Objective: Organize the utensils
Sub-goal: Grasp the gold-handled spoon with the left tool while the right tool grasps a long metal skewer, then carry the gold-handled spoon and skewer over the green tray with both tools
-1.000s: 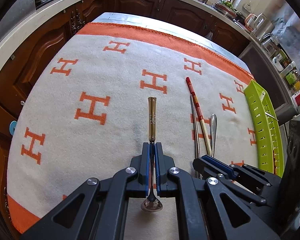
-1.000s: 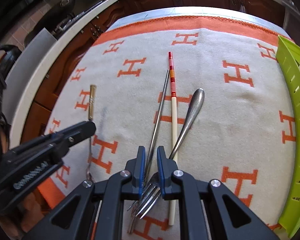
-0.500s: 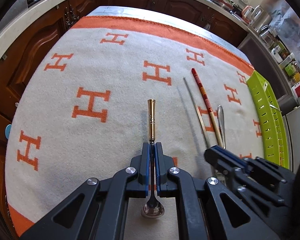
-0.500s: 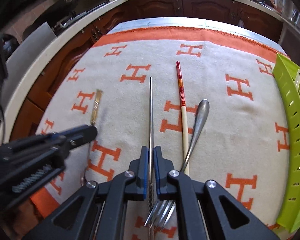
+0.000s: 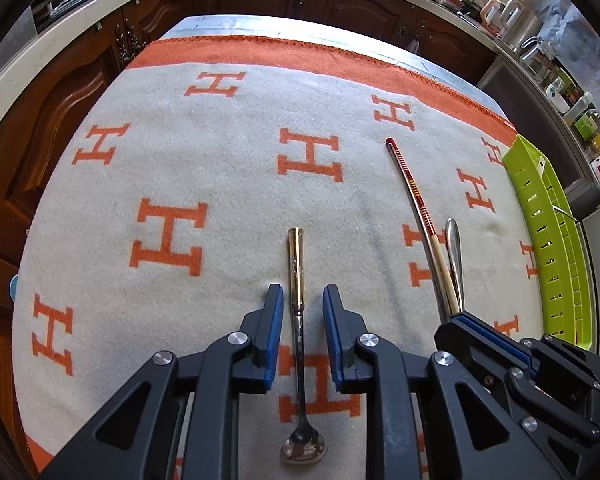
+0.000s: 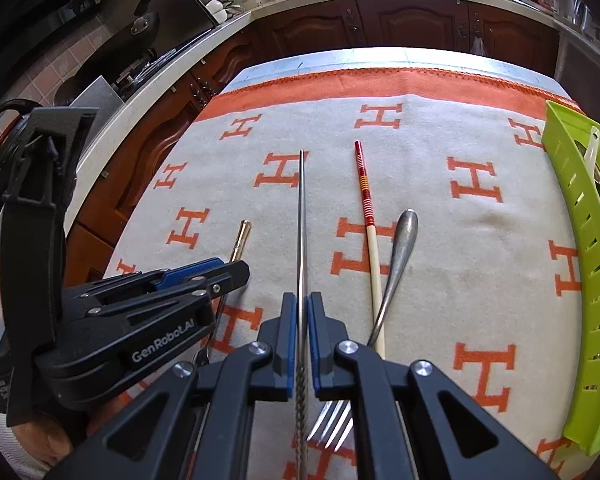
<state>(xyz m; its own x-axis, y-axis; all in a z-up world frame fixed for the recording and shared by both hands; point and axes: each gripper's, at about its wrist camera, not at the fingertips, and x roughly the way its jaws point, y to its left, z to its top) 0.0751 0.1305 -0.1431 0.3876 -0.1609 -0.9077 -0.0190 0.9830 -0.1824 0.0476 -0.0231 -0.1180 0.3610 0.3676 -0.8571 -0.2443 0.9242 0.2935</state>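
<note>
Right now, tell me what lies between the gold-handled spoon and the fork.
In the right wrist view, the metal chopstick held by the right gripper and the red-topped chopstick lie between the gold-handled spoon and the fork.

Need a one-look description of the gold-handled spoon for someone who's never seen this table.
Start at the white blanket with orange H letters covering the table. Away from the green tray side, one spoon lies alone between the opening jaws of the left hand-held gripper, pads clear of it. Unlike the chopsticks and fork, it has a gold handle and small round bowl.
</note>
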